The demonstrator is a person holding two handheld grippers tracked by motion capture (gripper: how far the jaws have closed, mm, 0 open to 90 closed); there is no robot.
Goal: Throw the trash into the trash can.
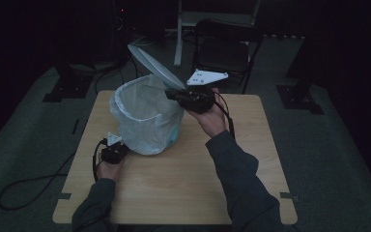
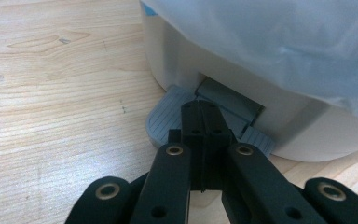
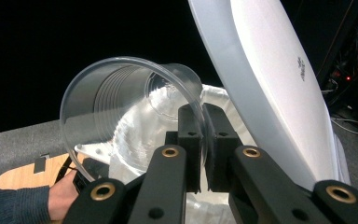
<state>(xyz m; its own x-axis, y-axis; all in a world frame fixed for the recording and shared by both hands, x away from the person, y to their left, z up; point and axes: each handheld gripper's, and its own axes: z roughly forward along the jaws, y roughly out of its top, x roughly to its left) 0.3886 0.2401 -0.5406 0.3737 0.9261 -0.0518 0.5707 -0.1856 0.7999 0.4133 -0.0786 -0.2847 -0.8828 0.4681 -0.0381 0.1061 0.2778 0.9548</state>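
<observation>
A white pedal bin (image 1: 147,121) lined with a translucent bag stands at the back left of the wooden table (image 1: 188,183), its lid (image 1: 154,65) tilted up and open. My left gripper (image 1: 113,147) is low at the bin's base. Its jaws are shut together, and the tips (image 2: 200,116) rest on the grey foot pedal (image 2: 168,119). My right gripper (image 1: 174,94) is raised at the bin's mouth, under the lid (image 3: 270,79). It is shut on the rim of a clear plastic cup (image 3: 121,107), which lies on its side with its opening toward the camera, above the bag liner (image 3: 214,93).
A black folding chair (image 1: 224,48) and stand bases sit on the dark floor behind the table. A cable (image 1: 24,191) trails off the table's left side. Bare wood (image 2: 51,93) lies left of the pedal.
</observation>
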